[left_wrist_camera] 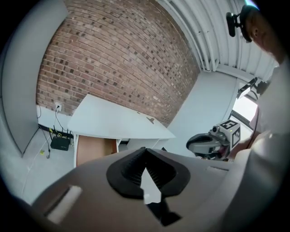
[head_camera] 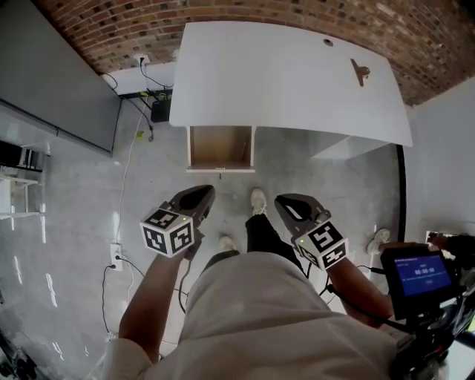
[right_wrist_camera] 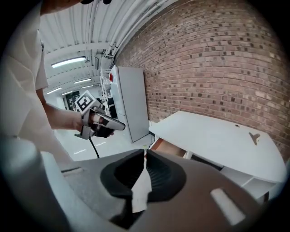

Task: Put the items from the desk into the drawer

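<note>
Item: small brown item (head_camera: 361, 71), clip-like as far as I can tell, lies alone on the right part of the tabletop. It is nearer the right edge than the left and roughly midway between the far and near edges. Nothing touches it.
Tabletop: white desk (head_camera: 282, 82) has its far edge toward the brick wall (head_camera: 223, 10). A dark round spot (head_camera: 327, 42) sits near the far right corner, apart from the item.
Drawer: drawer (head_camera: 220, 147) stands open below the near edge, by the near left corner, and its wood-coloured bottom shows.
Left fingers: my left gripper (head_camera: 205, 194) is held in the air in front of me, well short of the near edge, and points toward the drawer. In the left gripper view my ribbed black pads (left_wrist_camera: 134, 168) are pressed together at their tips with nothing pinched between them.
Right fingers: my right gripper (head_camera: 285, 202) hangs level with the left one, the two well apart. Its pads (right_wrist_camera: 158, 174) are likewise closed tip to tip and hold nothing.
Me: I stand back from the desk, with my shoes (head_camera: 257, 200) on the grey floor (head_camera: 82, 223) between the two grippers.
Around: cables (head_camera: 148, 104) lie on the floor by the far left corner. A small blue screen (head_camera: 423, 274) glows beside my right arm.
</note>
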`<state>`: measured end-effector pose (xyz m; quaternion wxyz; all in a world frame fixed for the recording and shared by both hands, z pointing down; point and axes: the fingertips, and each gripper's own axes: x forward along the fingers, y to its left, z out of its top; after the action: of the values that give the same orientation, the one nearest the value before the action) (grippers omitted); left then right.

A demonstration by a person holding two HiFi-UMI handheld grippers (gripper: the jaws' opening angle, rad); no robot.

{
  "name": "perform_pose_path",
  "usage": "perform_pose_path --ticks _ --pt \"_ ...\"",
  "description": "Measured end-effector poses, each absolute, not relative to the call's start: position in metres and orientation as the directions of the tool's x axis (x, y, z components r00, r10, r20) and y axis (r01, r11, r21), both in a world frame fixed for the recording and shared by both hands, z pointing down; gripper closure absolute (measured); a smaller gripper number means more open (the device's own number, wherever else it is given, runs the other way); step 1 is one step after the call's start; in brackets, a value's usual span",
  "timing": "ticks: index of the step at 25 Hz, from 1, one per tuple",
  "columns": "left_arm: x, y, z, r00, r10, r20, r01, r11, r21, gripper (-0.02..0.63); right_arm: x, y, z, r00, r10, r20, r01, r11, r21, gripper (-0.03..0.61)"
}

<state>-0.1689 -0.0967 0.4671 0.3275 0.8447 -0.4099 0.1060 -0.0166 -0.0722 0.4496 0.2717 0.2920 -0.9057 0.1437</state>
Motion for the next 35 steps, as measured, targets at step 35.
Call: perform_pose_path --ticks 35 --pt "-0.160 0.056 0.373 0.675 -0.614 0.408 -0.737 -0.571 0.360 0.607 -0.084 0.026 0.382 -0.763 -0.411 0.498 -0.479 0.878 -0.008 0.575"
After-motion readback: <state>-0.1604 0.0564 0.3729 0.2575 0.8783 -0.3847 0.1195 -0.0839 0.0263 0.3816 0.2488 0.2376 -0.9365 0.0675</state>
